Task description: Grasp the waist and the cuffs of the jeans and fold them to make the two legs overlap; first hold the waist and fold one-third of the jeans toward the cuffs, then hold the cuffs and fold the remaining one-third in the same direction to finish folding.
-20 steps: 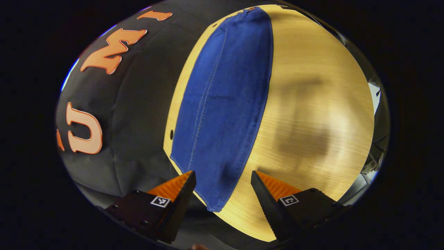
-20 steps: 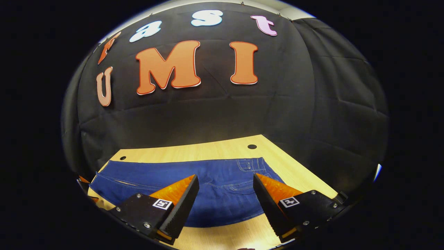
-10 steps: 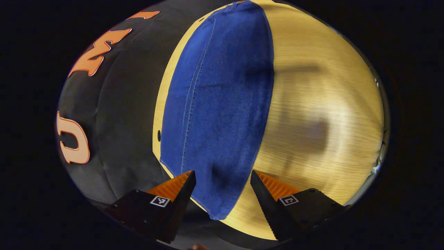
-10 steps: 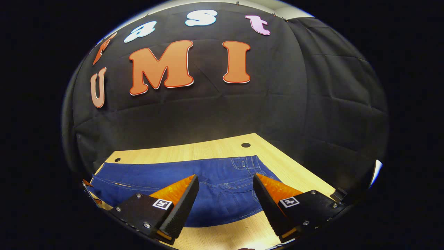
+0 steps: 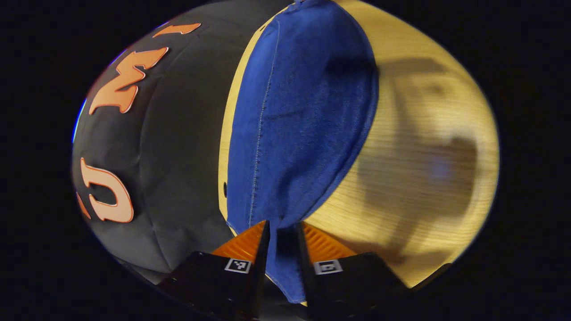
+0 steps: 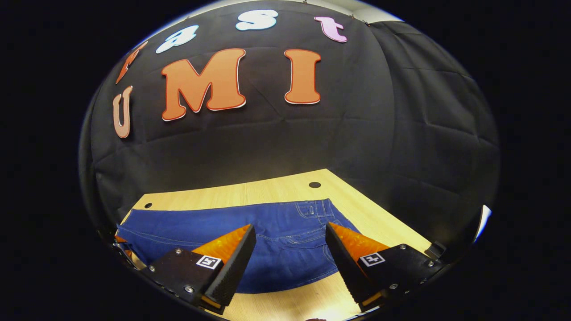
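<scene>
Both grippers sit at opposite ends of the jeans (image 6: 250, 232): left gripper (image 5: 282, 232) clenched on the cuffs, right gripper (image 6: 290, 232) spread apart near the waist (image 6: 319, 207).

My left claw (image 5: 282, 240) has its two fingers drawn close together around the near end of the jeans (image 5: 299, 116), with a strip of blue denim pinched between them. From there the jeans run away from me, flat along the bench (image 5: 428, 147), close to its far edge by the black cloth wall (image 5: 178, 147). A dark, blurred shadow lies on the bare wood beside the denim.
</scene>
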`<act>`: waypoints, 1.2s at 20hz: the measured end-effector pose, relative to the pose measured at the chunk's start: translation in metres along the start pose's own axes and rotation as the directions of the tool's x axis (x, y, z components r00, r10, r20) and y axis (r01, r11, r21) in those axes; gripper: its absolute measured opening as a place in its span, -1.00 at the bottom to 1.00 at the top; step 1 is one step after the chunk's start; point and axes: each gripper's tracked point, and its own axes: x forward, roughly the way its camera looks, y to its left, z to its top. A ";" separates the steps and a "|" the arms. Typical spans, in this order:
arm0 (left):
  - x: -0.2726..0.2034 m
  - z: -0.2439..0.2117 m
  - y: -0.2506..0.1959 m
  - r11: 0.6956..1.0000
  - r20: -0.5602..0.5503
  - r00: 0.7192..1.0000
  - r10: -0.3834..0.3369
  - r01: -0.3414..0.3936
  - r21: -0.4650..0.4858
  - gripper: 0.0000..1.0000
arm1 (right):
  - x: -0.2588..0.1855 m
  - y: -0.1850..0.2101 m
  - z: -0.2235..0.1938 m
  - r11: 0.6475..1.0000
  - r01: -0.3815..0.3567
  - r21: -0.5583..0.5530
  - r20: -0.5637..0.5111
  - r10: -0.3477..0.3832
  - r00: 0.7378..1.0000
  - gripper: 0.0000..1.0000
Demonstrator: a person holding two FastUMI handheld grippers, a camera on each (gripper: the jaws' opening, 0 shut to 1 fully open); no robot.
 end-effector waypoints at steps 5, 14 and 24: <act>-0.011 0.001 -0.009 0.997 0.018 0.998 -0.060 0.061 -0.047 -0.99 | 0.005 -0.001 -0.003 0.995 -0.010 -0.099 -0.003 0.010 1.000 0.94; -0.025 0.006 0.000 0.994 -0.002 0.999 -0.034 0.034 -0.105 -0.99 | 0.011 -0.072 -0.014 0.626 0.044 -0.779 0.048 -0.009 0.999 0.95; -0.020 0.006 -0.005 0.995 -0.043 0.997 -0.063 0.059 -0.080 -0.99 | 0.044 -0.121 -0.125 -0.111 -0.157 -0.981 -0.164 0.053 0.985 0.94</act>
